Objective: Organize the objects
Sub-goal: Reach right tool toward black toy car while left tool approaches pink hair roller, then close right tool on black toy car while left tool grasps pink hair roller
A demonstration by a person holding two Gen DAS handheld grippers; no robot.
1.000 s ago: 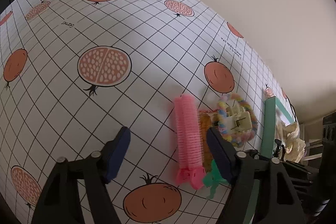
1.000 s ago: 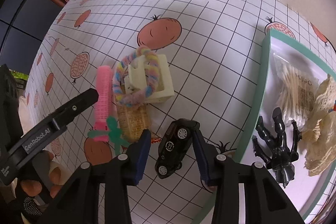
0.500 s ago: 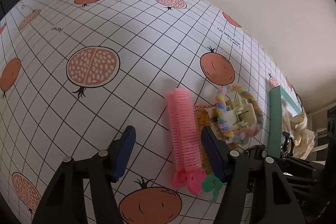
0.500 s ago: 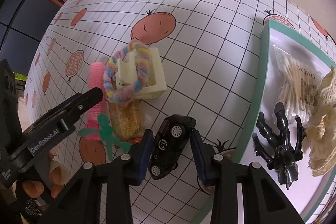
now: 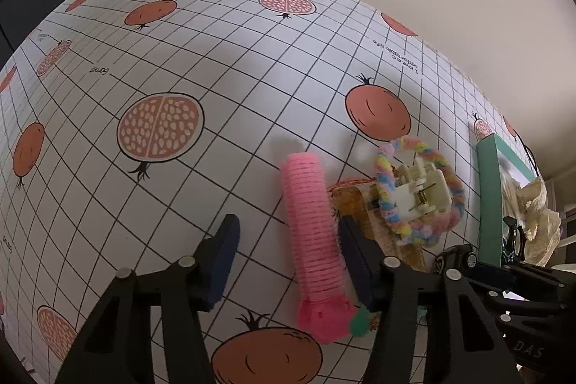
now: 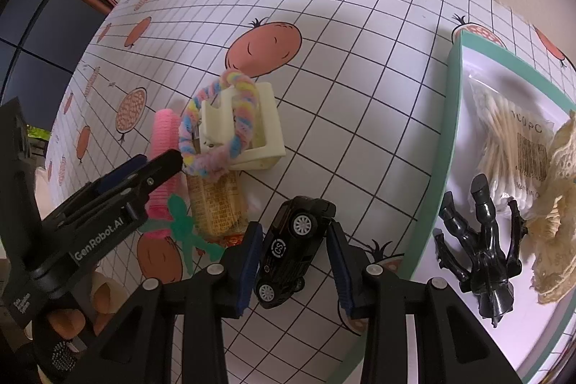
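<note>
At 3 o'clock in the right wrist view, a teal-rimmed tray (image 6: 443, 146) rests on the desk (image 6: 360, 67). Inside it lie a clear bag of cotton swabs (image 6: 504, 128) bearing a barcode label, a black skeleton hand (image 6: 478, 247) and a cream lace piece (image 6: 554, 204) overlapping the bag's right side.

Printed upside down on the desk's grid-and-pomegranate cloth is "I love a comfortable life". The left gripper's body reads "GenRobot.AI"; the black toy car (image 6: 291, 243) carries a round "CS" emblem.

The right gripper (image 6: 293, 261) is spread apart, its pads flanking the car without clearly touching it, at 6 o'clock. The left gripper (image 5: 284, 258) is released too, straddling the pink hair roller (image 5: 313, 233), whose right side sits just beside the right pad.

At 9 to 10 o'clock from the car, a cream hair claw (image 6: 248, 128) with a pastel braided ring (image 6: 212, 128) looped around it sits partly on an orange snack packet (image 6: 216, 200); a green paper figure (image 6: 183, 225) lies at the packet's lower left.
</note>
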